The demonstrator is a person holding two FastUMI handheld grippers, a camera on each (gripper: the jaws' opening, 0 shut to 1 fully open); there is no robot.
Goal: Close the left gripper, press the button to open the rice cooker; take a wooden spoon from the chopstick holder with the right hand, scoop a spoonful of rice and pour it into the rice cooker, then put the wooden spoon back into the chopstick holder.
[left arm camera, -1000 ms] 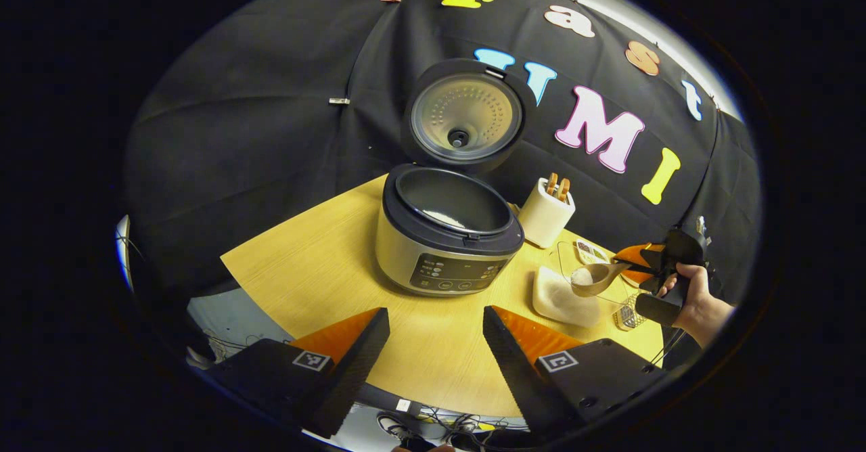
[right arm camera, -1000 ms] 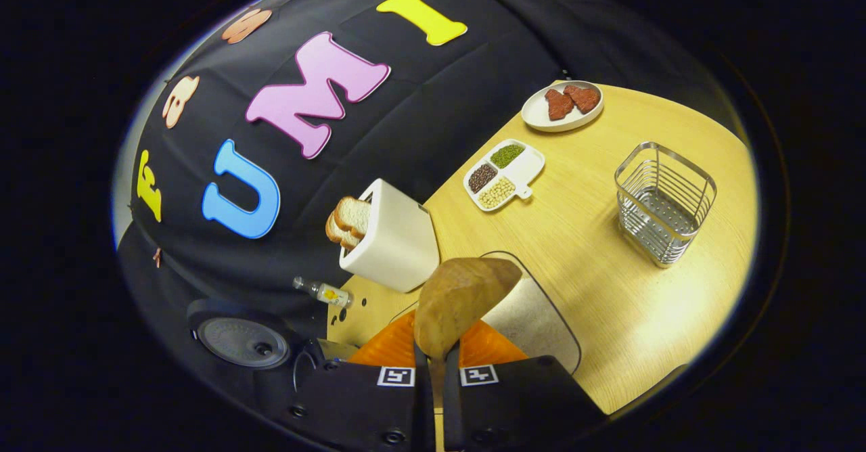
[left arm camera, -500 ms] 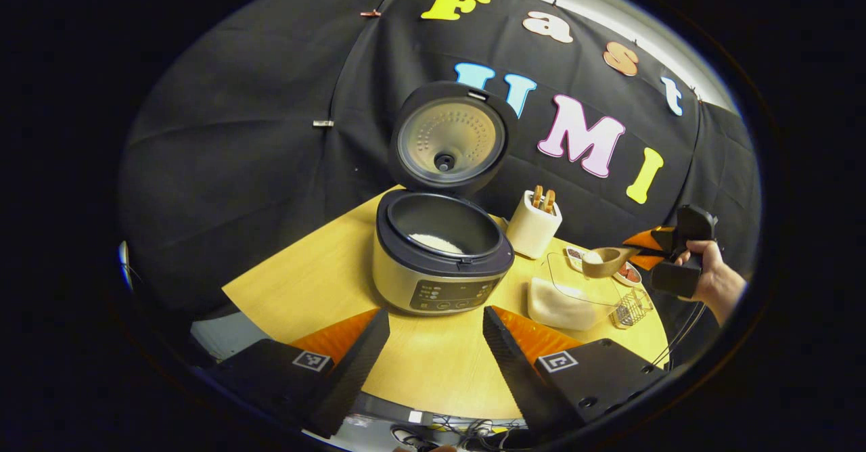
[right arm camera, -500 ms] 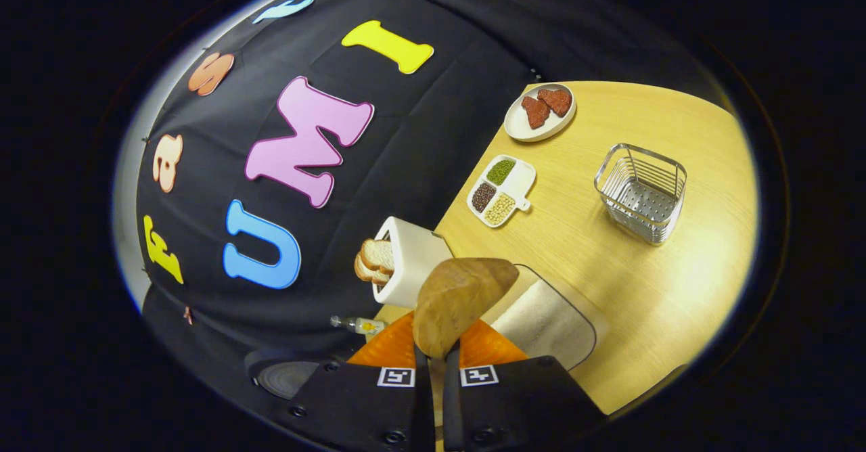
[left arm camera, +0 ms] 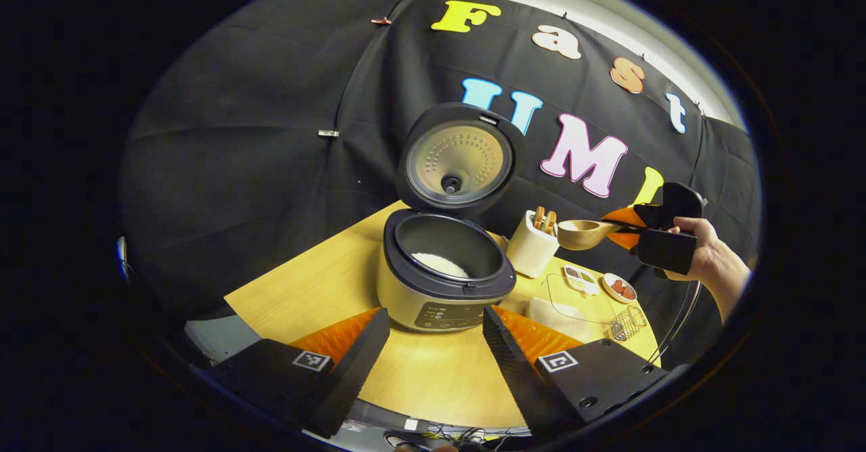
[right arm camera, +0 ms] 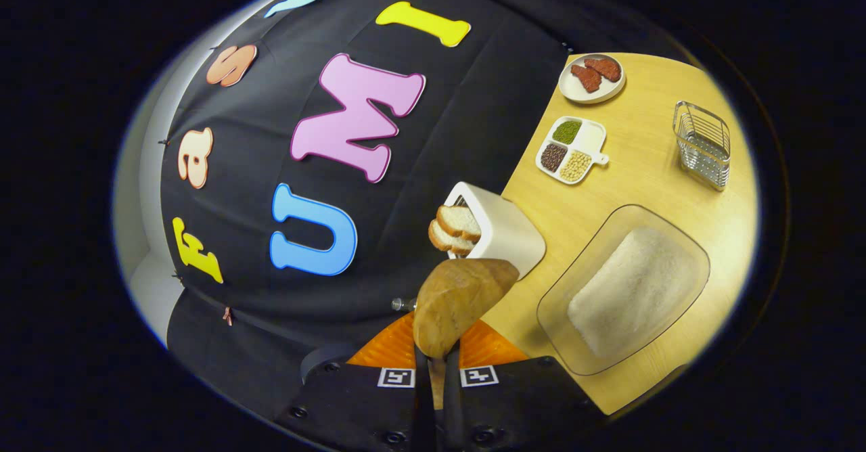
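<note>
Two fingers pinch a smooth, rounded wooden spoon.

Left gripper: 2 wedge-shaped fingers on black housings, each bearing a square black-and-white marker. Right gripper: black body with round screws and 2 such markers.

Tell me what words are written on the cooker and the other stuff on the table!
Silver and black round rice cooker, front panel: small print, too tiny to read.
Black-and-white square tag: a pattern, not words.
Nothing else shows writing I can read.
</note>
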